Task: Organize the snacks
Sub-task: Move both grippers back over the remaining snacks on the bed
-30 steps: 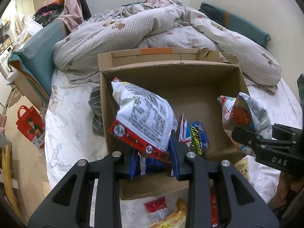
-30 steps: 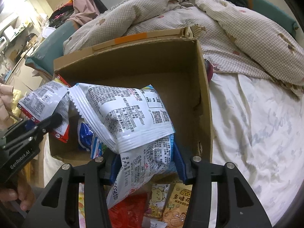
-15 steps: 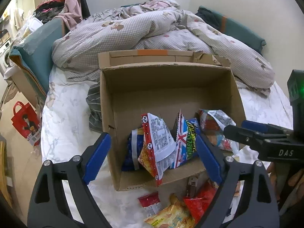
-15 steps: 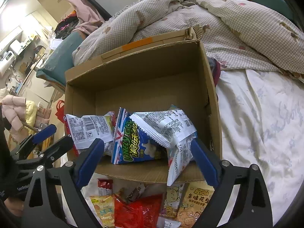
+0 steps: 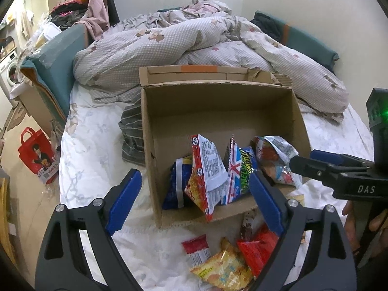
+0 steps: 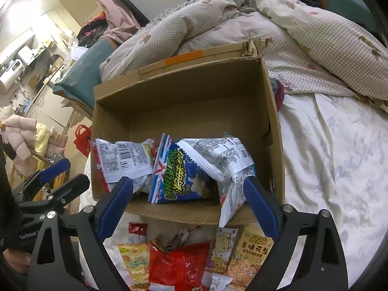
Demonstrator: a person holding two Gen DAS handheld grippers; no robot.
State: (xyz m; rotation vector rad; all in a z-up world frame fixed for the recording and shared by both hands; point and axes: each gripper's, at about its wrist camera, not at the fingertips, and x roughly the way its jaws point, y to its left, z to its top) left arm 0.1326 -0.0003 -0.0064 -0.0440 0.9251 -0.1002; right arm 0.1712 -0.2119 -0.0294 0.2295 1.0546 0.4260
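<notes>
An open cardboard box point(image 5: 218, 111) sits on the bed. Leaning against its near wall are a red-and-white bag point(image 5: 206, 169), a blue flag-print bag point(image 5: 238, 172), a dark blue bag point(image 5: 178, 181) and a white-and-red bag point(image 5: 274, 160). My left gripper point(image 5: 194, 201) hangs open just in front of the box, holding nothing. In the right wrist view the box point(image 6: 194, 101) holds the blue bag point(image 6: 179, 177) and a white bag point(image 6: 225, 160) that droops over the near wall. My right gripper point(image 6: 188, 208) is open and holds nothing. More loose snacks point(image 6: 179, 264) lie below it.
A rumpled checked duvet point(image 5: 194, 43) lies behind the box. Striped cloth point(image 5: 132, 133) lies to its left. The bed's left edge drops to a floor with a red bag point(image 5: 36, 152). A peanut packet point(image 6: 252, 254) and yellow packet point(image 5: 223, 264) lie on the sheet.
Both grippers opened and let go of their bags, which dropped into the box against its near wall. Both grippers drew back slightly from the box.
</notes>
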